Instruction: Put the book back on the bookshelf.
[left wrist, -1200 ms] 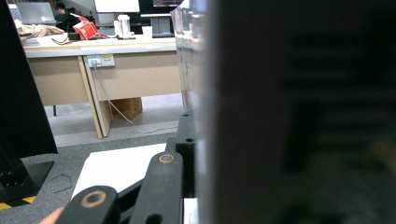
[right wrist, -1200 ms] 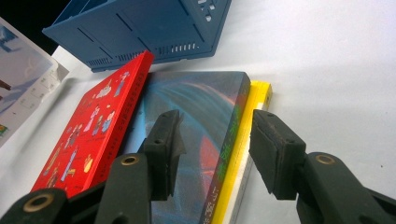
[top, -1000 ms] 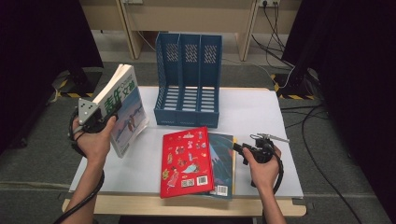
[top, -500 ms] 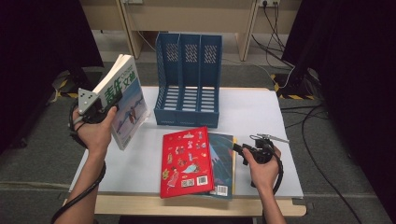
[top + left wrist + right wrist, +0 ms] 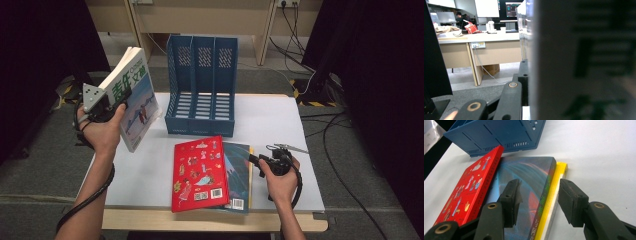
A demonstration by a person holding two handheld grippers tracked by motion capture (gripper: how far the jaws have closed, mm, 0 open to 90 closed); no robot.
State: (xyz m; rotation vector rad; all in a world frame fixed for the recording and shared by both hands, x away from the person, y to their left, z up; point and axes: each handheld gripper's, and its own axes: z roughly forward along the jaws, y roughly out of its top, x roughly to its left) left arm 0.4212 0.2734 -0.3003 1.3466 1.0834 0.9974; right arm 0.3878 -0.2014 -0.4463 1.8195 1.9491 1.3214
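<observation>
Aloft, white-green magazine (image 5: 131, 102) tilted, pinched by left claw (image 5: 111, 100)

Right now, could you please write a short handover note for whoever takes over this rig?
Left hand-held gripper: shut on the white-and-blue magazine, held in the air left of the blue file rack.
Right hand-held gripper: open, jaws on either side of the stack's right edge, not pressing.
Stack: red book on the dark blue book, with a yellow book beneath, lying in front of the rack.
Done: magazine lifted.
Left: all three rack slots look empty; likely file the magazine, then the stack.
</observation>
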